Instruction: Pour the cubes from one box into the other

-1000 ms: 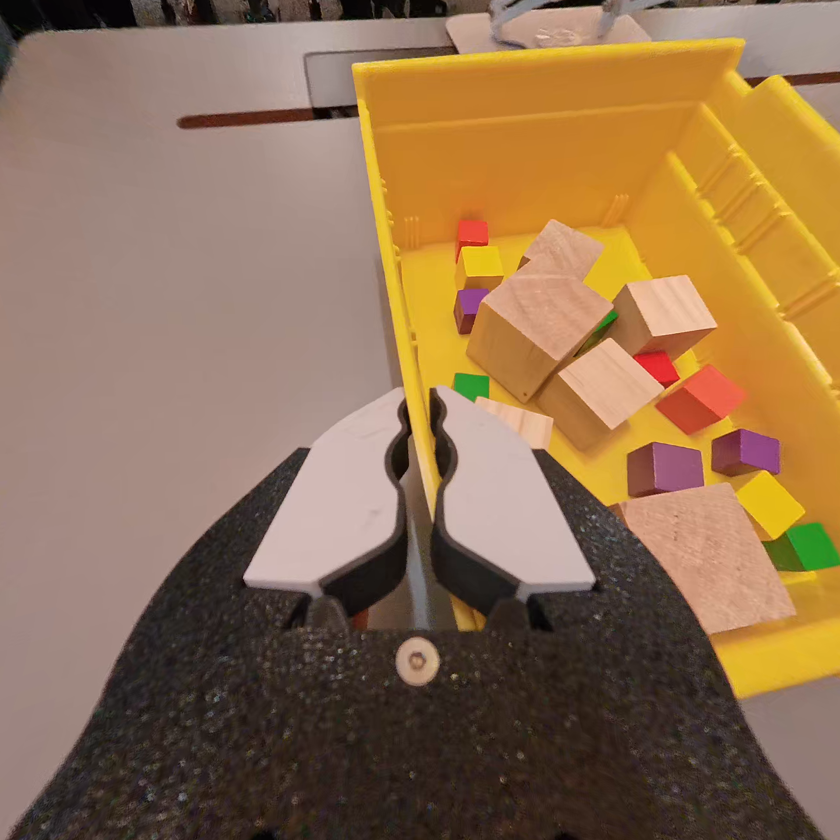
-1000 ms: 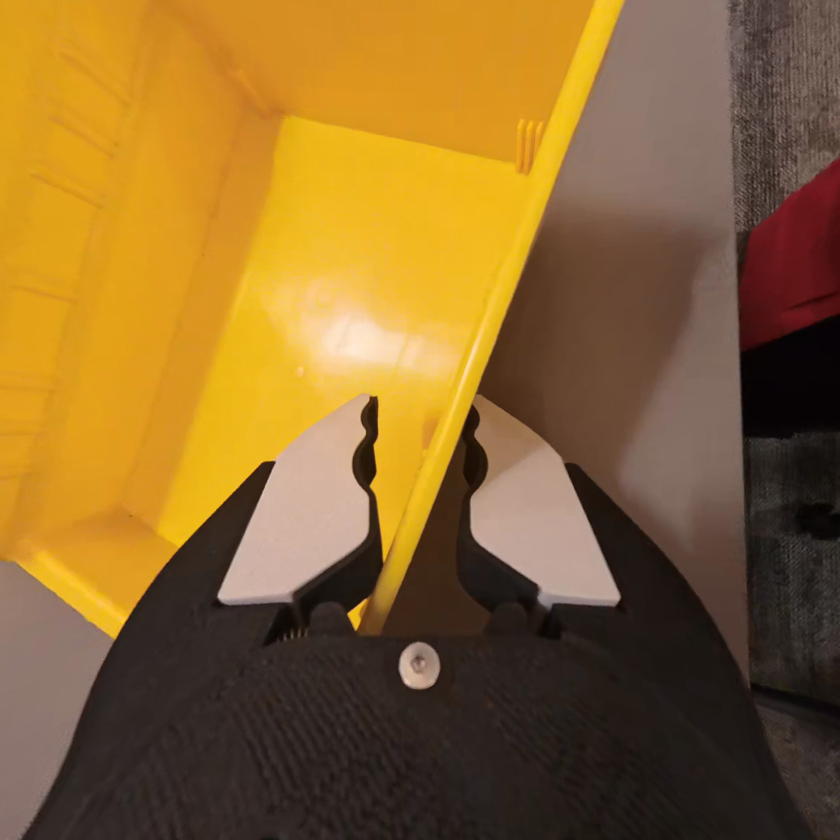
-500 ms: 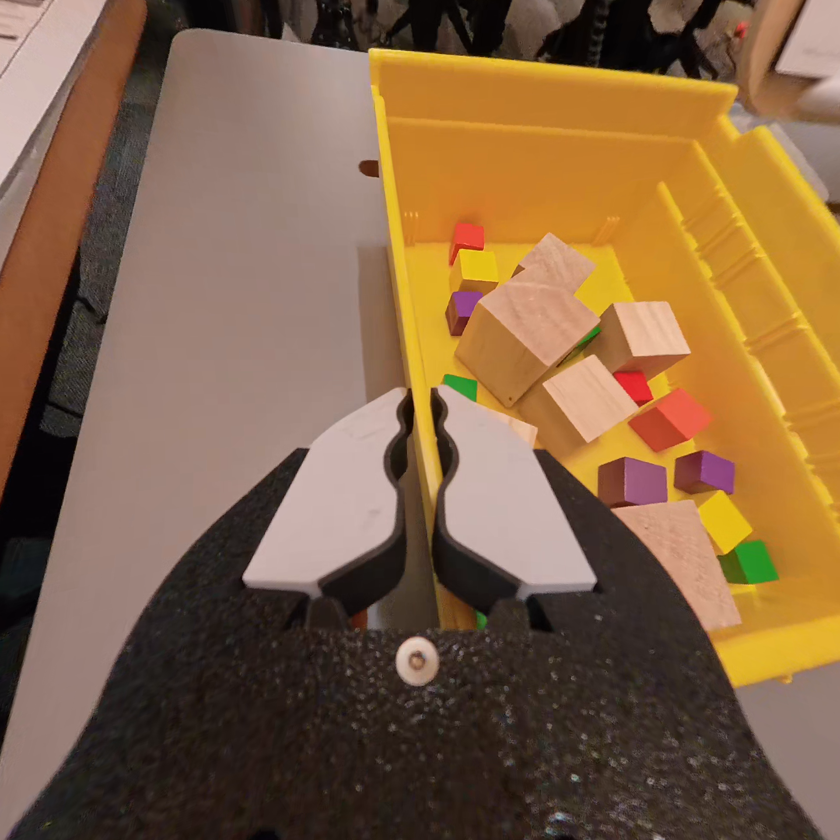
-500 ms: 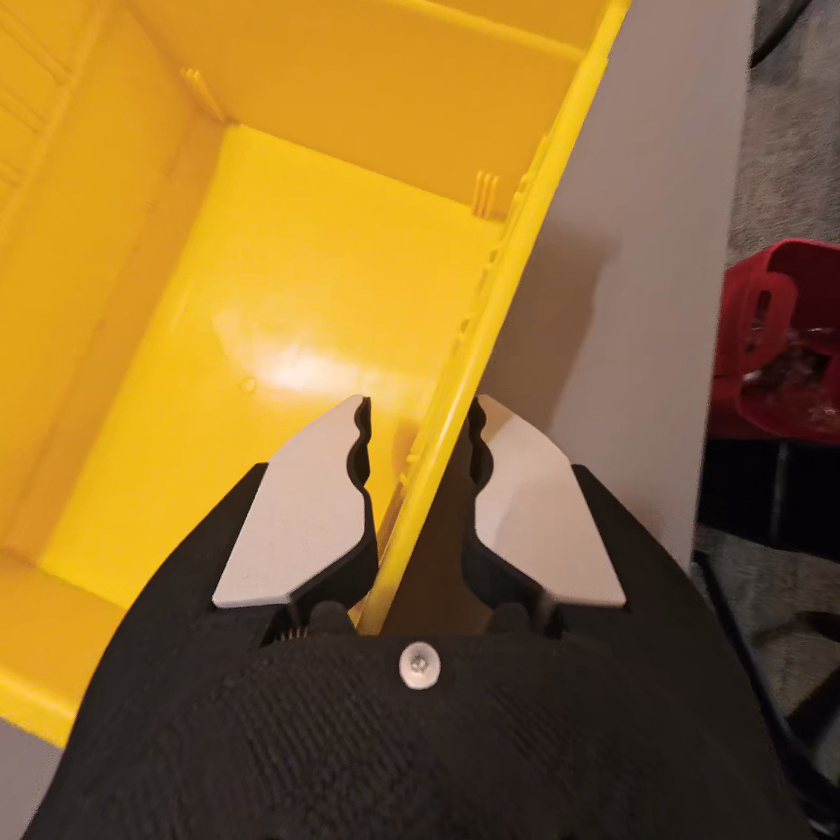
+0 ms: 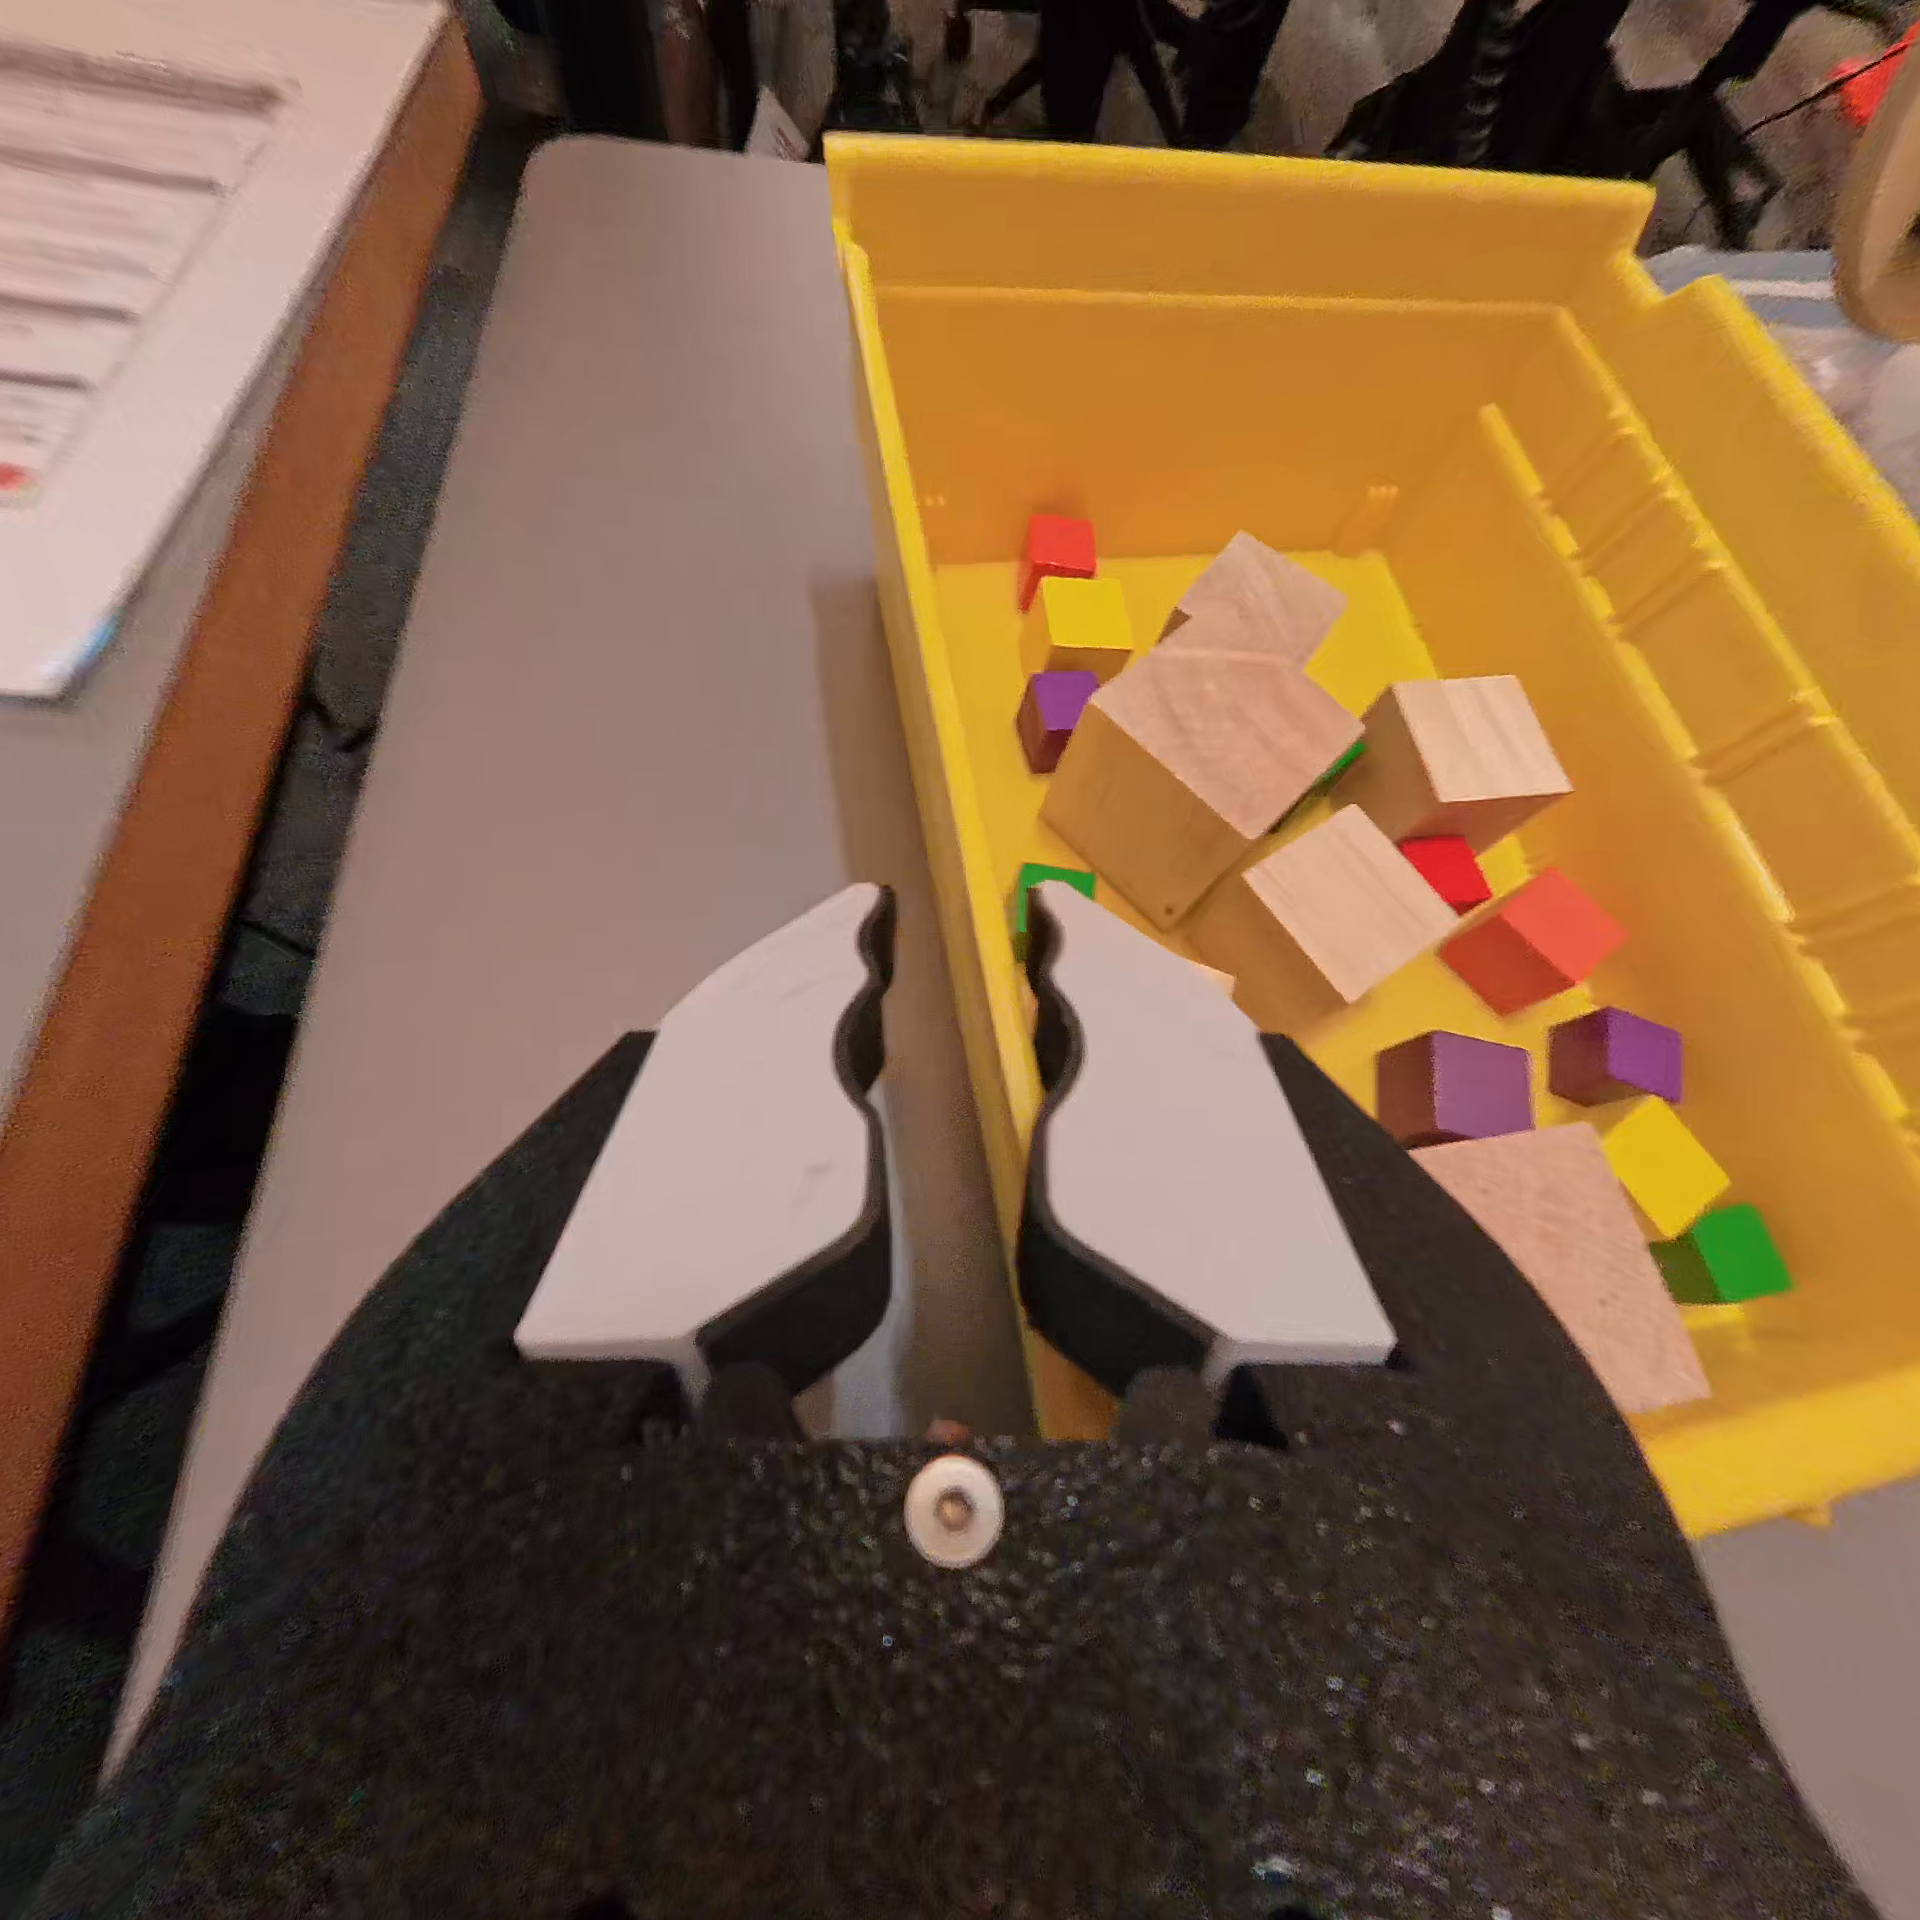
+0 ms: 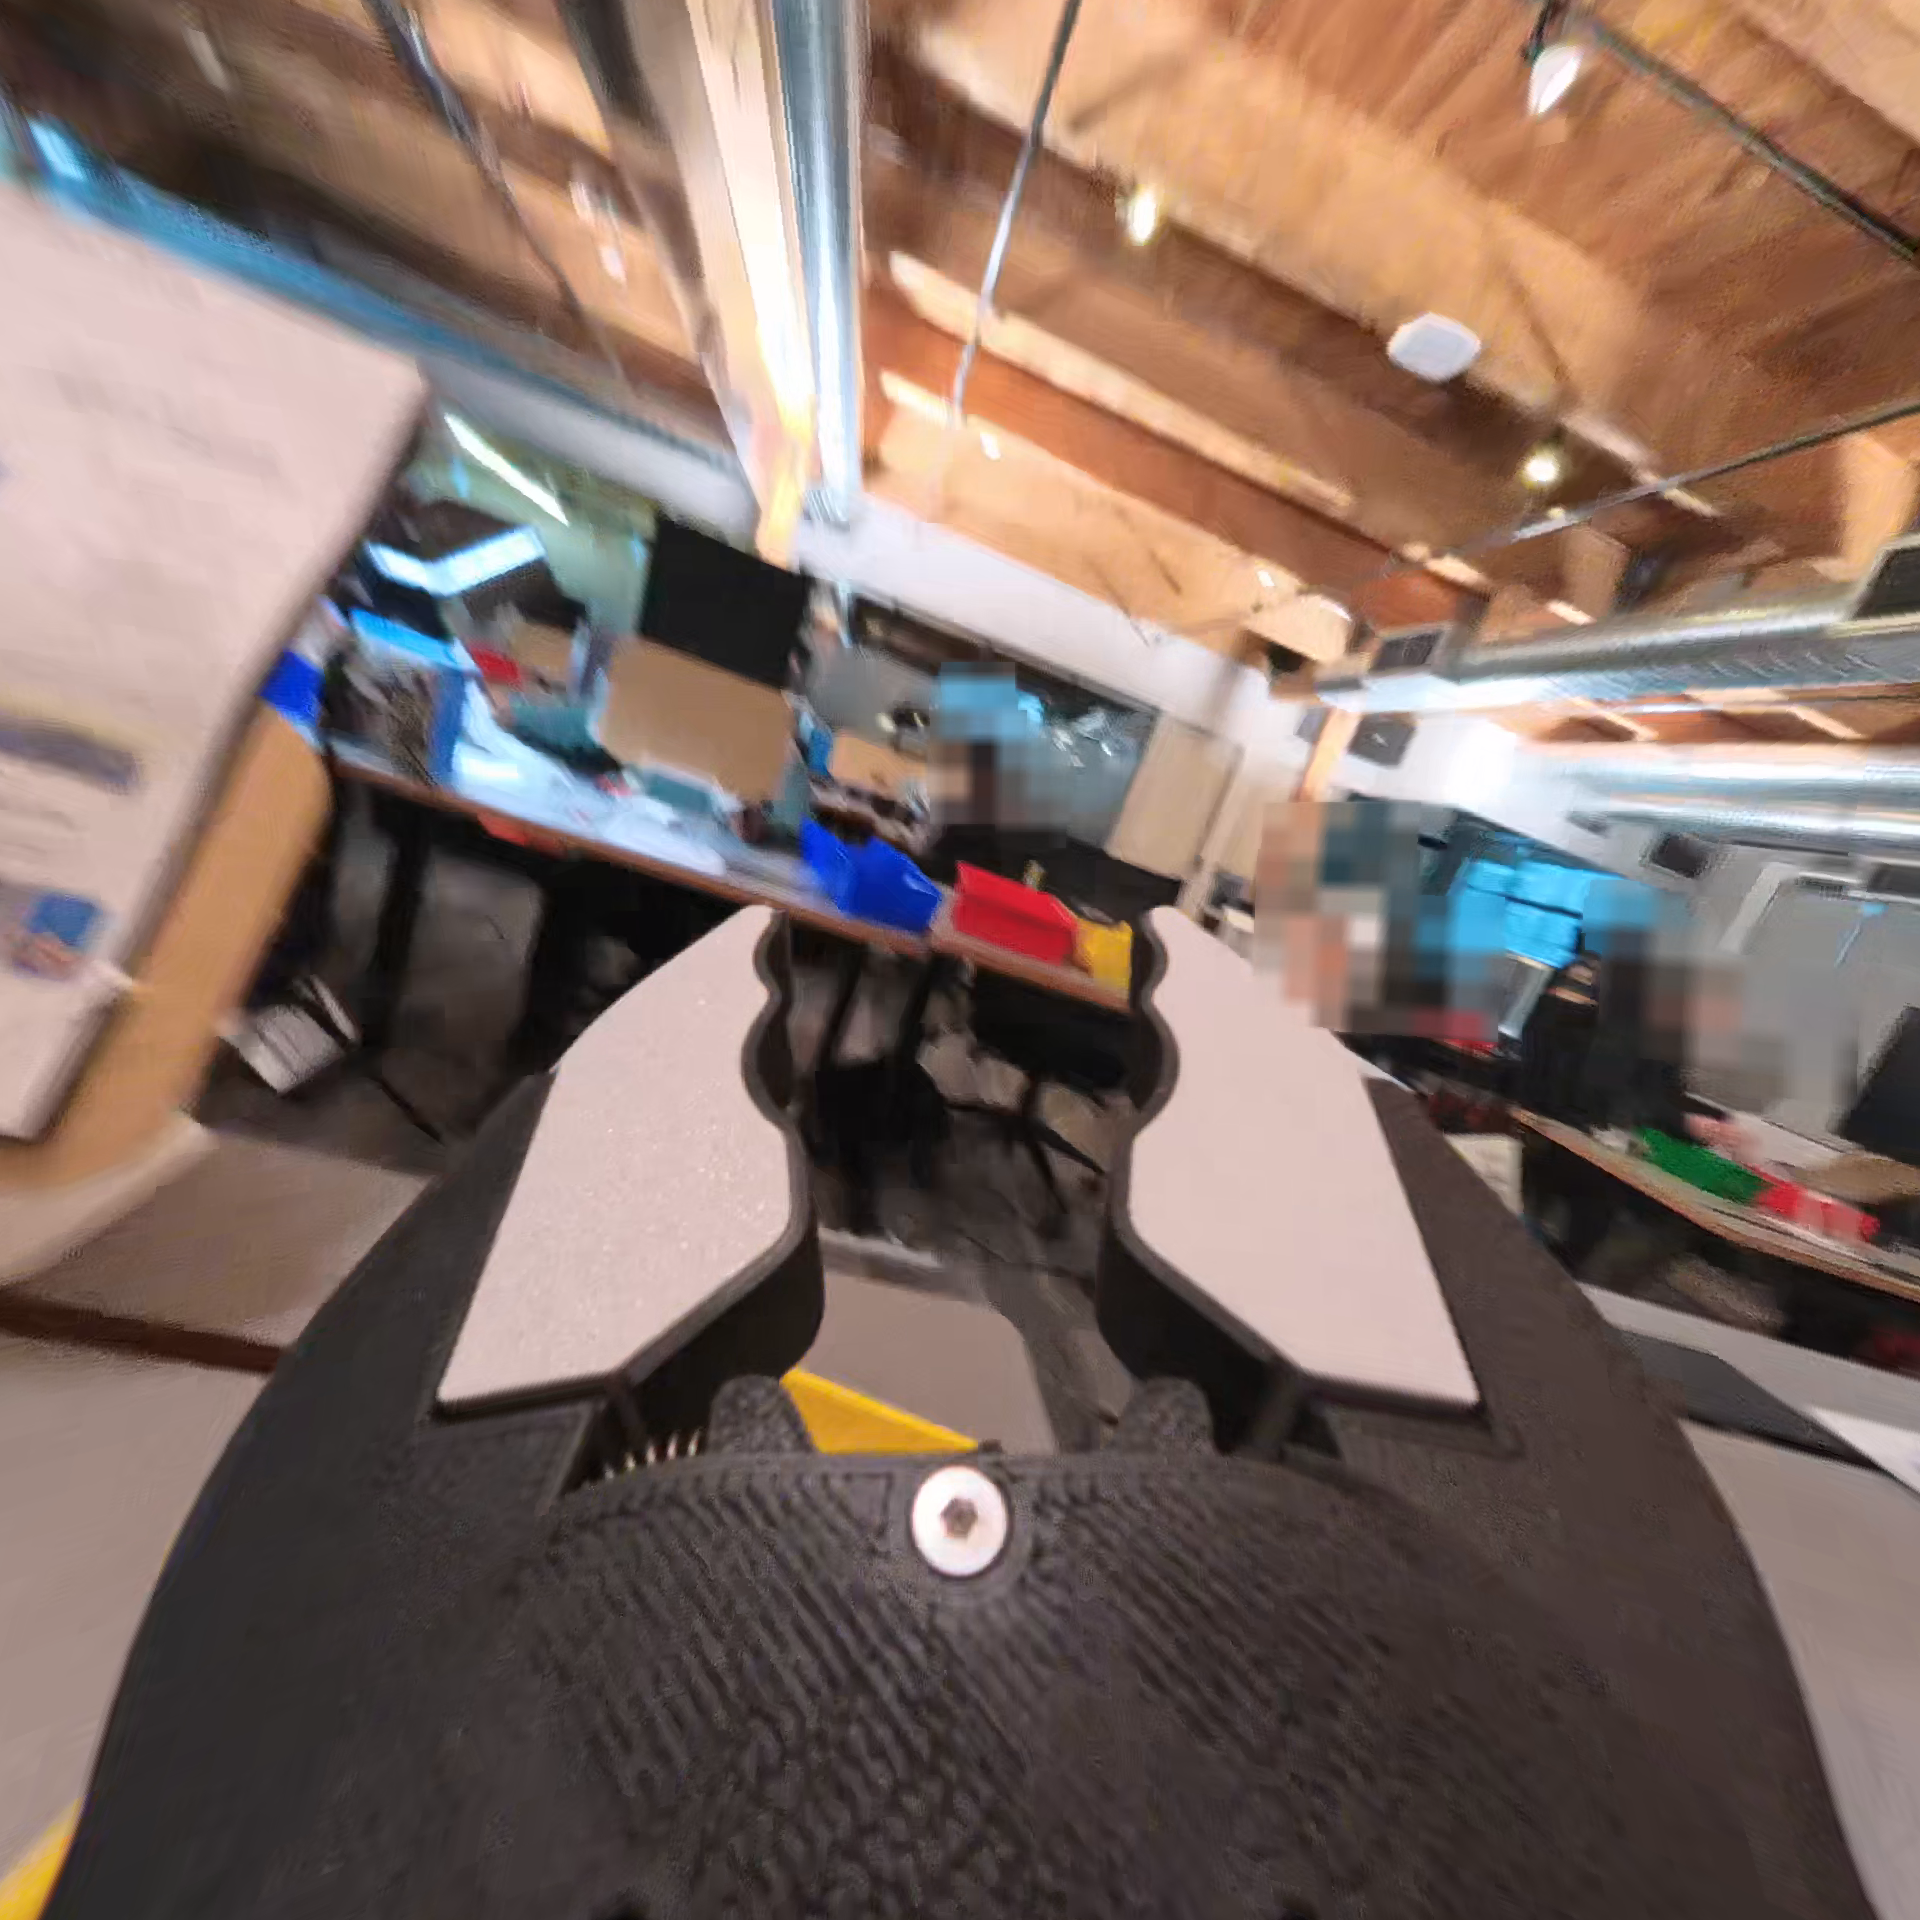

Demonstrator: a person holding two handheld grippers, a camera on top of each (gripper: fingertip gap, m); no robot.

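Through the left wrist view we are looking down on the yellow box [image 5: 1195, 416] that is holding the cubes [image 5: 1340, 831], sitting on the grey table [image 5: 623, 675]. Our left gripper [image 5: 956, 914] is straddling the box's near-left wall: one finger is outside over the table, the other inside the box, and the wall is standing in the gap between them. The jaws are parted, with clear space on the outer side of the wall, so we are not clamping it. Inside, large pale wooden cubes are piling up in the middle, and small red, yellow, purple and green ones are lying around them; a green cube [image 5: 1055, 883] is sitting just beyond the inner fingertip. At the right edge, part of a second yellow box [image 5: 1787, 416] is showing, touching the first. A white sheet [image 5: 104, 260] is lying on a wooden-edged desk at far left.

The right wrist view is showing none of this. Our right gripper [image 6: 956, 966] is pointing up into the room, jaws spread wide and gripping nothing. We are seeing a blurred wooden ceiling [image 6: 1351, 260], a metal duct [image 6: 821, 260] and a distant bench carrying blue, red and yellow bins [image 6: 956, 894]. Only a yellow sliver [image 6: 862, 1418] is peeking out low between the fingers; we cannot tell which box it belongs to.
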